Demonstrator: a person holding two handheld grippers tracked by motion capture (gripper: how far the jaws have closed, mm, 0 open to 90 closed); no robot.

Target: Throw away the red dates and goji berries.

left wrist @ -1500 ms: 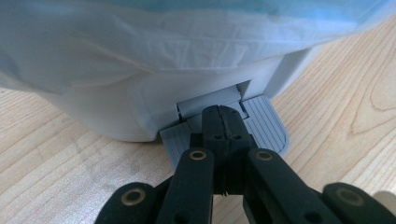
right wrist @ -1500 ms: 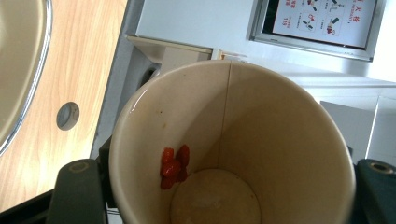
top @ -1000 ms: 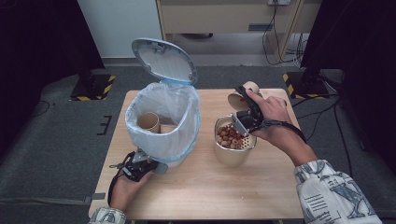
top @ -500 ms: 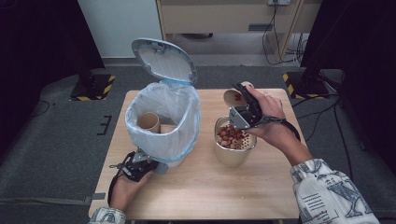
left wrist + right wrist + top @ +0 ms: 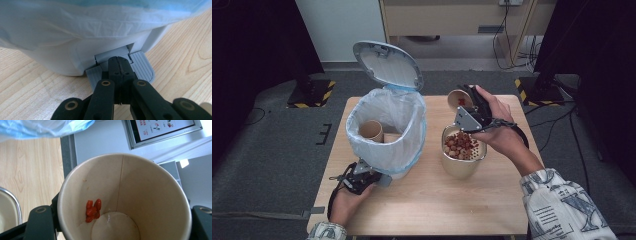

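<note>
Two jobs look underway at once on your table (image 5: 422, 200). Biggest first: the white pedal bin (image 5: 387, 131) stands at the left with its lid (image 5: 387, 65) raised and its liner open, and a paper cup (image 5: 371, 131) already lies inside, so one cup seems disposed of. Your left gripper (image 5: 119, 65) has its jaws pressed together, tips resting on the grey pedal (image 5: 140, 67) at the bin's foot, which is probably what holds the lid up. Right of the bin sits the metal bowl (image 5: 463, 165), filled with reddish-brown nuts or dried fruit (image 5: 459, 145). Your right gripper (image 5: 472, 107) is clamped on a second paper cup (image 5: 123, 197), tipped on its side above the bowl. A few red berries (image 5: 93, 211) cling inside near its base. I'd judge the emptying nearly done: shake those last berries out, then drop this cup into the bin.
</note>
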